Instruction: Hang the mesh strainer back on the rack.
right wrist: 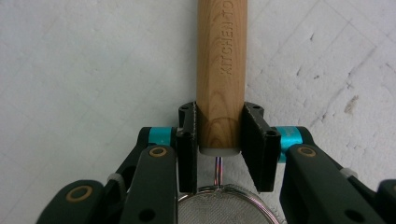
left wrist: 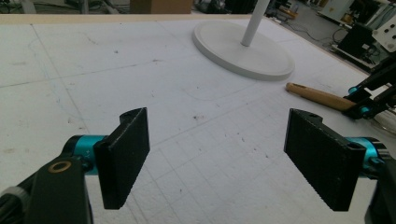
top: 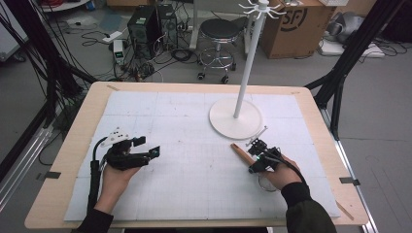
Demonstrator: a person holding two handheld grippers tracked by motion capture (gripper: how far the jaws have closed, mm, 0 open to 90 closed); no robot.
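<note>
A strainer with a wooden handle (right wrist: 220, 60) and a round metal mesh bowl (right wrist: 224, 207) lies at the right of the white mat. My right gripper (right wrist: 219, 135) is shut on the handle's lower end, one black pad against each side, with the mesh bowl just behind the jaws. From above, the handle (top: 240, 151) points up-left from the right gripper (top: 253, 158), and the bowl (top: 266, 183) sits under the hand. My left gripper (left wrist: 217, 158) stands open and holds nothing, low over the mat (top: 145, 147). It faces the handle (left wrist: 317, 95) and the right gripper (left wrist: 359, 105).
A white hook stand with a round base (top: 235, 119) and a tall pole (top: 248, 63) stands at the far middle right of the mat, just beyond the handle's tip. The gridded white mat (top: 194, 160) covers most of the wooden table (top: 77, 145).
</note>
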